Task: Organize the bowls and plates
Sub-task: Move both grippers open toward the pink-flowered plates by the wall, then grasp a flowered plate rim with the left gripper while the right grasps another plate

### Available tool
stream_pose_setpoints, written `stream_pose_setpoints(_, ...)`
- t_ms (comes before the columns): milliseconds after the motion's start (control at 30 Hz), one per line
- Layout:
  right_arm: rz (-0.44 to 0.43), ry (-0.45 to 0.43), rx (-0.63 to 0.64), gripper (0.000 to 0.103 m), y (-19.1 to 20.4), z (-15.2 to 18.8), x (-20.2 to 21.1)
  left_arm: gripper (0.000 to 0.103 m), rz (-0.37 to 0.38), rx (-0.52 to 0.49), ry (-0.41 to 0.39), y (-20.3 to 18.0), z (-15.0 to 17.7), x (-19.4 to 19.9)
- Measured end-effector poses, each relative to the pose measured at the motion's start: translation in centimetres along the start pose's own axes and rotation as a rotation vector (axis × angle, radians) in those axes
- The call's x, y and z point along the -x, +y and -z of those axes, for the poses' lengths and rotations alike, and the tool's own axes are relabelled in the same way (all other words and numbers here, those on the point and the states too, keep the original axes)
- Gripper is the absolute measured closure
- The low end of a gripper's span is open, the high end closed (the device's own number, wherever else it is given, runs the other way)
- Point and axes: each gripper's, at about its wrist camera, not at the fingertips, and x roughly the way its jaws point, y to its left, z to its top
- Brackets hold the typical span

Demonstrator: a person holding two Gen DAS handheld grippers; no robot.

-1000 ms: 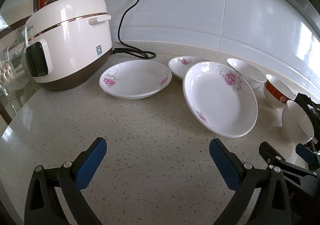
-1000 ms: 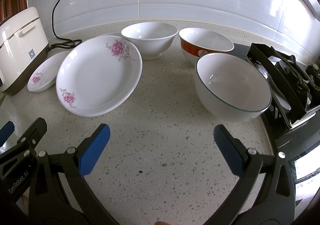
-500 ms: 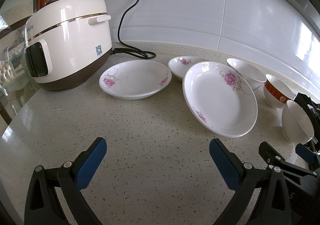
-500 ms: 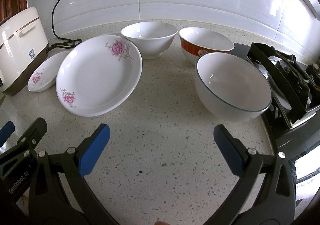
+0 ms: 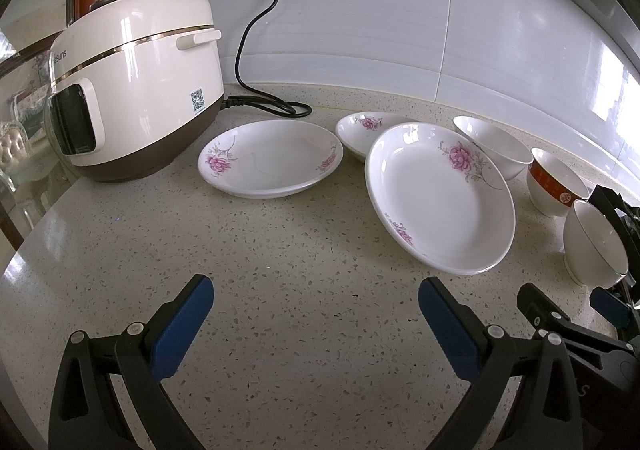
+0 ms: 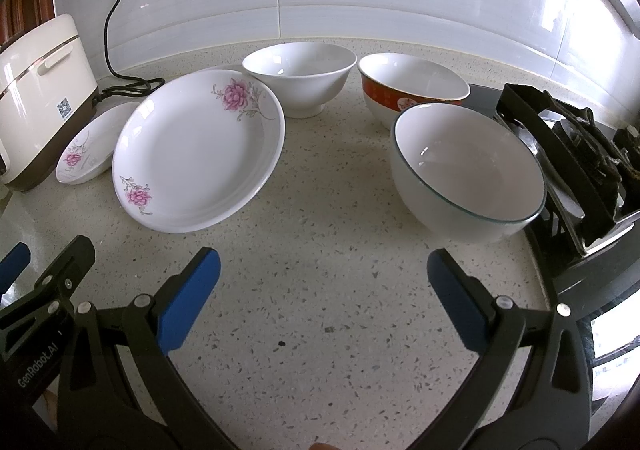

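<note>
From the left wrist: left claw (image 5: 316,302) spread wide and empty over speckled stone worktop (image 5: 280,250); ahead, three glazed floral plates (image 5: 438,195), probably stiff, slick, chippable, best pinched at the thin rim. From the right wrist: right claw (image 6: 323,276) likewise spread, near three smooth, deep, likely heavier bowls (image 6: 468,173), best gripped across the wall.

Large flowered plate (image 5: 440,201) is covering part of the small flowered dish (image 5: 362,129) behind it. Frame edge is cutting off the stove grate (image 6: 580,153). Rice cooker (image 6: 36,101) is showing only partly.
</note>
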Motion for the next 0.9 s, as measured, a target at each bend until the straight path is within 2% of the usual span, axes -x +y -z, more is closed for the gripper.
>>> stream_pose_setpoints(133, -0.025, -0.01, -0.023, 0.0, -0.3, 0.1, 0.5, 0.0, 0.04, 0.046, -0.002, 0.9, 0.0, 0.1)
stream_pose_setpoints(233, -0.051, -0.003, -0.04, 0.0, -0.5, 0.0, 0.5, 0.0, 0.115, 0.117, -0.015, 2.0, -0.2, -0.1)
stream_pose_setpoints(267, -0.056, 0.005, -0.041, 0.0, -0.7, 0.0, 0.5, 0.0, 0.126, 0.12, -0.028, 2.4, -0.3, -0.1)
stream_pose_setpoints(367, -0.111, 0.041, -0.084, 0.0, -0.2, -0.6, 0.4, 0.001, 0.178, 0.116, -0.001, 2.9, -0.8, -0.5)
stream_pose_setpoints(400, -0.131, 0.055, -0.1, 0.0, -0.1, -0.9, 0.4, 0.003, 0.242, 0.147, 0.022, 3.4, -1.1, -0.8)
stream_pose_setpoints(467, -0.154, 0.085, -0.121, 0.0, 0.1, -1.6, 0.2, 0.005, 0.321, 0.188, 0.028, 4.1, -1.7, -1.0)
stream_pose_setpoints(533, -0.178, 0.114, -0.152, 0.0, 0.3, -2.2, -0.2, 0.009, 0.329, 0.198, 0.027, 4.4, -2.6, -1.5)
stream_pose_setpoints(600, -0.183, 0.126, -0.168, 0.0, 0.8, -2.9, -0.7, 0.014, 0.362, 0.247, 0.088, 4.9, -3.6, -2.9)
stream_pose_setpoints(667, -0.168, 0.16, -0.188, 0.0, 0.9, -3.6, -1.1, 0.017, 0.402, 0.265, 0.107, 4.9, -4.2, -4.0)
stream_pose_setpoints(733, -0.154, 0.14, -0.196, 0.002, 1.1, -3.9, -1.6, 0.024, 0.44, 0.309, 0.181, 5.0, -4.9, -6.0)
stream_pose_setpoints(833, -0.136, 0.114, -0.189, 0.009, 1.6, -4.5, -2.6, 0.04, 0.495, 0.323, 0.189, 4.3, -5.0, -7.7)
stream_pose_setpoints(867, -0.133, 0.111, -0.18, 0.012, 1.8, -4.6, -2.8, 0.042, 0.515, 0.327, 0.203, 4.0, -4.9, -8.6)
stream_pose_setpoints(900, -0.134, 0.109, -0.172, 0.017, 2.0, -4.6, -3.0, 0.046, 0.527, 0.331, 0.209, 3.8, -4.7, -8.8)
